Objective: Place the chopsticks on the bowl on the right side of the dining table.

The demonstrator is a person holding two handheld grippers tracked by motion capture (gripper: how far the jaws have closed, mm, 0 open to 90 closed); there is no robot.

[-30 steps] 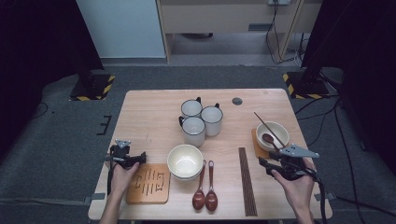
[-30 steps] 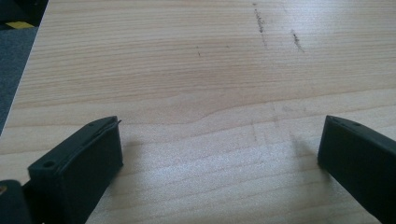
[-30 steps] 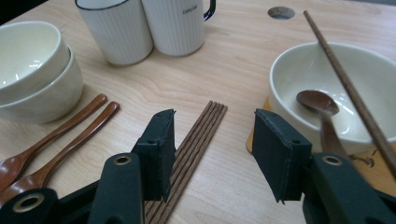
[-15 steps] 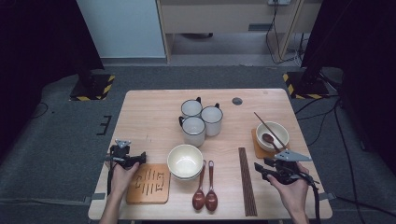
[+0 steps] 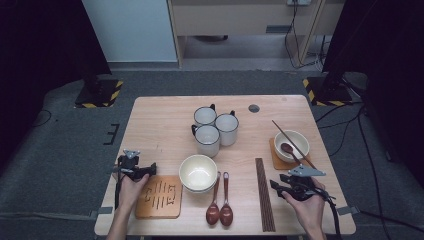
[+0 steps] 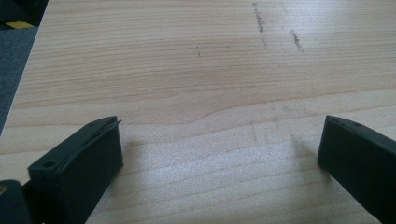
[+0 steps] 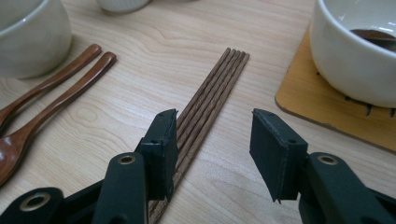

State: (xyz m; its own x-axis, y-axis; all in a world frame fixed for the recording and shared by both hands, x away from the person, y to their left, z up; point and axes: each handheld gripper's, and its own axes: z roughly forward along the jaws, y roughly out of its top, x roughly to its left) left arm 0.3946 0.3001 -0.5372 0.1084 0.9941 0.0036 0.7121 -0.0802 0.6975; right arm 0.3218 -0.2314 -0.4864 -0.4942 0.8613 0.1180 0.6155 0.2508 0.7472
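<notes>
Now we hover our right claw, jaws half open and empty, low over the worktop with the chopsticks just at its nine o'clock, running toward twelve.

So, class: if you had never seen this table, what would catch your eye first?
Probably the three white mugs clustered at the table's middle, then the cream bowl nearer the person with two wooden spoons beside it. At the right, the right gripper hangs with jaws apart over a row of dark chopsticks.
</notes>
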